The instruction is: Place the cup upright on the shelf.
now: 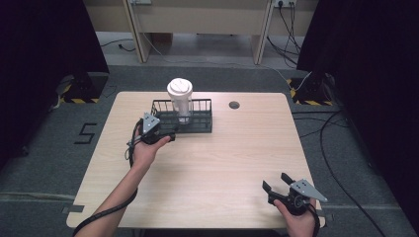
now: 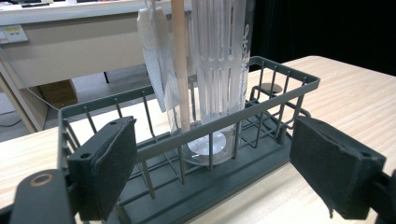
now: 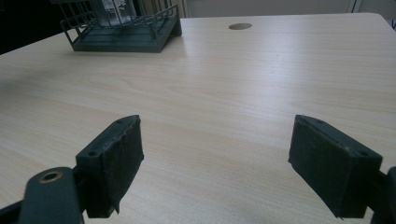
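left gripper view has the upright cup (image 2: 219, 70) in the wire basket (image 2: 285, 79) dead ahead between wide-open jaws; right gripper (image 1: 279, 187), also wide, sits far off

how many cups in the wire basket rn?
1. A clear ribbed cup with a white lid stands upright inside the dark wire basket, toward its left half in the high view, just beyond the open left gripper. None hidden, as far as visible.
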{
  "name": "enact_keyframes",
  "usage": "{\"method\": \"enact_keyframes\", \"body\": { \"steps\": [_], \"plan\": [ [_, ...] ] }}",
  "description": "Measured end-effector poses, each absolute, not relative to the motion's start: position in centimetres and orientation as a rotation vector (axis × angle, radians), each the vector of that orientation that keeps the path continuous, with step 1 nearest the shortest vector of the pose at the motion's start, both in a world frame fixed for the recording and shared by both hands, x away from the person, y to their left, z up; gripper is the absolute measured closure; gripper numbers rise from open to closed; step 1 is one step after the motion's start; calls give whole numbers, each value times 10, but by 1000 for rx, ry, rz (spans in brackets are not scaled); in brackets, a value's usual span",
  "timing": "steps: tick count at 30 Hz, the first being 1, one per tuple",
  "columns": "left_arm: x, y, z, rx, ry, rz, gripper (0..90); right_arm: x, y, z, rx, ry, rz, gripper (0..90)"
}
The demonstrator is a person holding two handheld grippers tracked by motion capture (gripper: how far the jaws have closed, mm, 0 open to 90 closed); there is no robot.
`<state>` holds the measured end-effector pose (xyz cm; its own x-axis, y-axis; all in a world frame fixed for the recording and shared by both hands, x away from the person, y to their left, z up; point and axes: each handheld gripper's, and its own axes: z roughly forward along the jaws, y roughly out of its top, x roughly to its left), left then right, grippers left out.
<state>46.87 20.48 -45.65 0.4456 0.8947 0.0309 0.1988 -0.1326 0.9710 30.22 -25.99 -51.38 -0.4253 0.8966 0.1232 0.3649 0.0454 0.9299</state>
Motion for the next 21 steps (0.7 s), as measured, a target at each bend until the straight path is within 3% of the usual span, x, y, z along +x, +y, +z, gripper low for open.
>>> {"method": "enact_keyframes", "body": {
  "steps": [21],
  "plan": [
    [418,232,-449,1612,937,802,148,302,-260,-514,1270,1820,1375,182]
  ]
}}
